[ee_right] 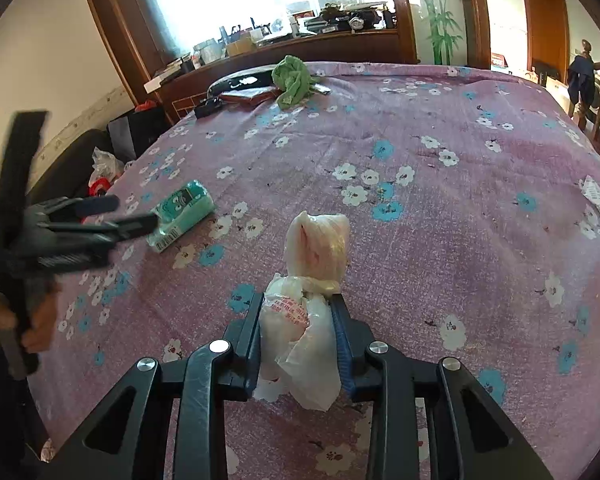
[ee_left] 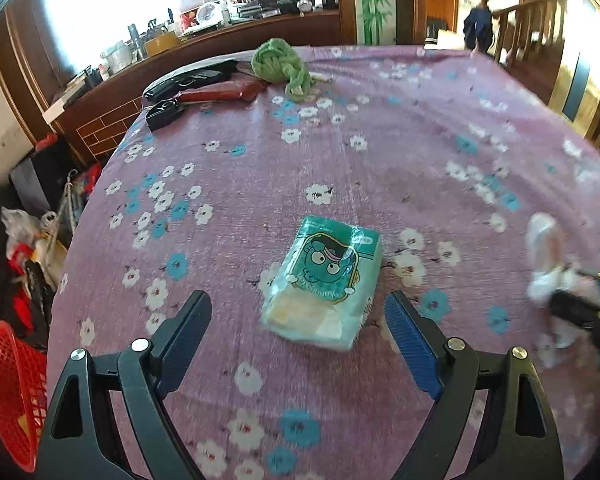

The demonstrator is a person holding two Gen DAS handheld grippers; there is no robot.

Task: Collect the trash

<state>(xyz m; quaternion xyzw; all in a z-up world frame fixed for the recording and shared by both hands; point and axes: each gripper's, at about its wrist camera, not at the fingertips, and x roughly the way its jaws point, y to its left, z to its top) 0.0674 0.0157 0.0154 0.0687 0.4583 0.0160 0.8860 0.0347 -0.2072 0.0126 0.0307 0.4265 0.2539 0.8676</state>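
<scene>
one tissue pack [ee_left: 323,280], one crumpled bag [ee_right: 312,292]

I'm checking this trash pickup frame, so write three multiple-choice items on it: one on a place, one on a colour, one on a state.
1. Where does the tissue pack lie?
A. On the flowered cloth, ahead of the left gripper
B. In the red basket
C. On the wooden counter

2. What colour is the basket beside the table?
A. Blue
B. Red
C. White

3. How does the right gripper stand?
A. Wide open over bare cloth
B. Closed on the tissue pack
C. Closed on the crumpled plastic bag

Answers:
1 A, the pack rests on the cloth between and beyond the open fingers.
2 B, its mesh wall is red in the left wrist view.
3 C, both pads press on the white bag in the right wrist view.
</scene>
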